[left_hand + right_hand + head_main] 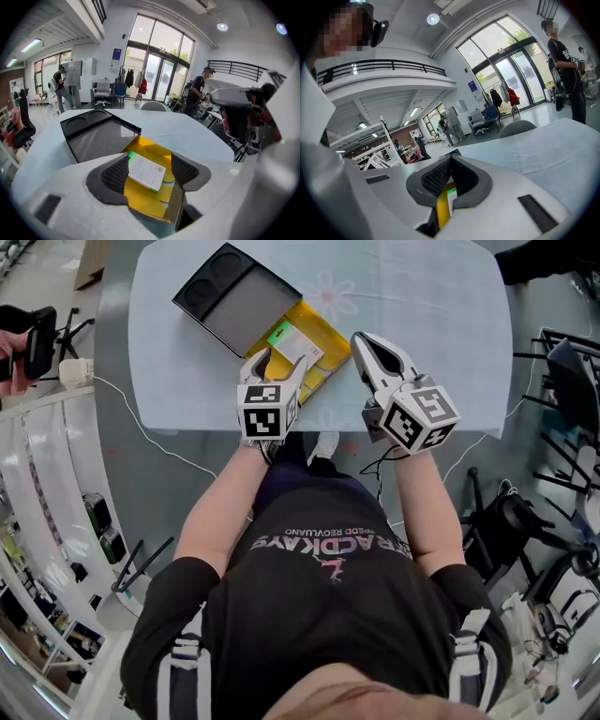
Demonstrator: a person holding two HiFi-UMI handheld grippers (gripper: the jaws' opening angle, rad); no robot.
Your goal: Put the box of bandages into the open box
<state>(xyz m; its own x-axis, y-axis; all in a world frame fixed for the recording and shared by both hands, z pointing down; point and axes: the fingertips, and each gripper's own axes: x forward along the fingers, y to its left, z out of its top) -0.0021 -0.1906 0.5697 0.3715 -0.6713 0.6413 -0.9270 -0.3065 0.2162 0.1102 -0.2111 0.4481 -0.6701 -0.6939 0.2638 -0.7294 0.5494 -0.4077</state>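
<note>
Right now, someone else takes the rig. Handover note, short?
Left gripper: jaws wide open over the yellow open box. The bandage box sits between them, not pinched.
Right gripper: shut, empty, just right of the yellow box.
Things: the bandage box lies inside the yellow open box. The black tray sits against the yellow box's far left side on the table.
Done: the bandage box looks placed and released.
Left: lift the left gripper clear. Probably nothing else.
</note>
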